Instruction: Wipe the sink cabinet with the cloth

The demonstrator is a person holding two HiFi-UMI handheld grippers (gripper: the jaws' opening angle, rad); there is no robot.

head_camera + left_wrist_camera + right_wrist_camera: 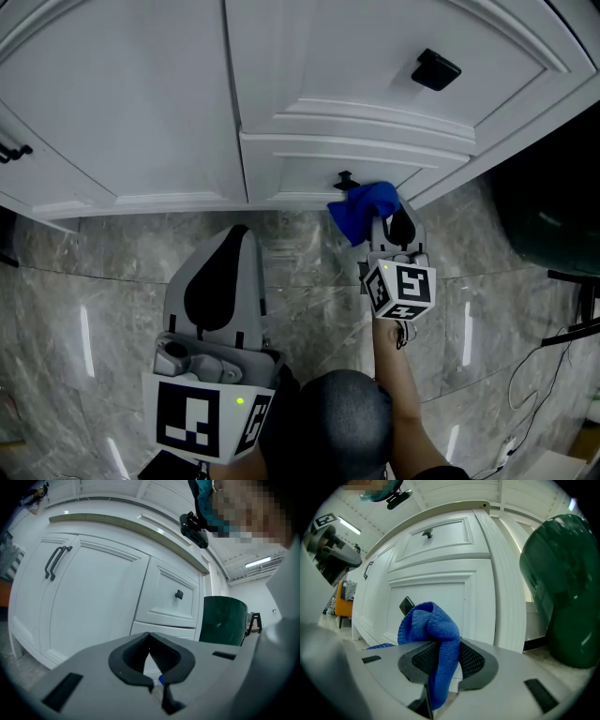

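Far left: paired dark bar handles on the double doors of the white sink cabinet. Both doors were shut, so nothing inside could be seen. The cabinet base met the grey marbled floor along a plain white kick edge.

Left gripper: held low over the floor, well back from the doors, pointing at the seam between the doors and the drawer stack. In the left gripper view its jaws met at the tips with nothing between them. There was open floor between it and the cabinet, and to its left.

Centre-right: two drawer fronts, both closed. The upper one had a black knob. The lower one had a smaller black knob.

Right gripper: jaws pinched on the blue cloth. The cloth bunched up above the pads and a tail hung down below them. It sat up against the lower drawer front, just beside its knob, which showed partly behind the fold in the right gripper view. I could not tell whether the fabric was actually pressed on the panel. My hand was behind the marker cube.

Right of that: the cabinet's fluted corner post, then a dark green bin close beside the cabinet end. Its opening was out of view, so its contents were unknown. The gap between post and bin was narrow. Loose cables lay on the floor at far right.
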